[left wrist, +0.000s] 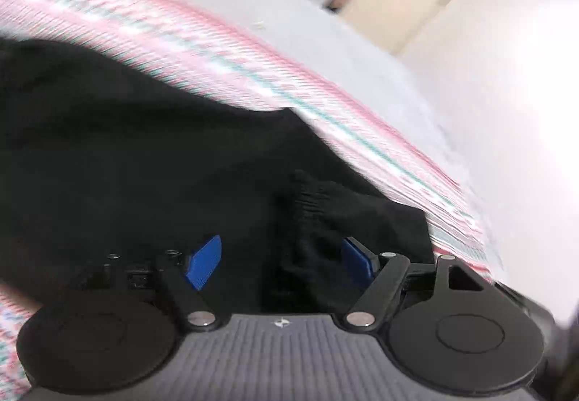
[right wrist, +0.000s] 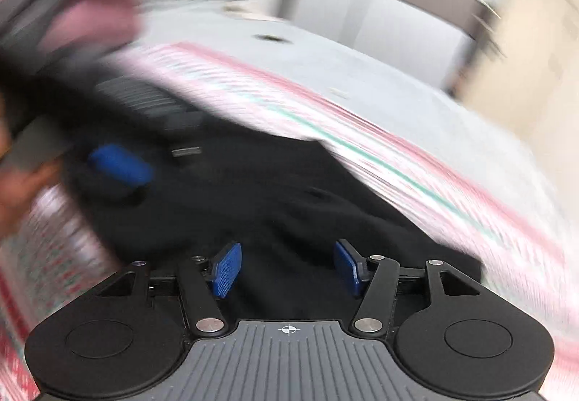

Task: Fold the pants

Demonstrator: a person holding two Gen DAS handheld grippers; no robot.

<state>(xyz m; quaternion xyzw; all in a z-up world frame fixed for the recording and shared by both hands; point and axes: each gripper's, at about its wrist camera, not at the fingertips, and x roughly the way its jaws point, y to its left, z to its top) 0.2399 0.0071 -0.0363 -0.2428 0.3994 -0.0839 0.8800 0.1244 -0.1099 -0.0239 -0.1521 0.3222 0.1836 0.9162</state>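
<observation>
Your left gripper and right gripper both hover with blue ribbed pads spread apart, holding nothing, over the black pants (soft, matte, a ribbed cuff bunched near the left gripper) lying on the pink-and-green striped cloth.

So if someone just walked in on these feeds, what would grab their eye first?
Probably the black pants heaped across the middle of both views, on a pink-striped patterned cloth. Next, the bright blue pads of the left gripper and right gripper, jaws open over the fabric. Everything is motion-blurred.
</observation>
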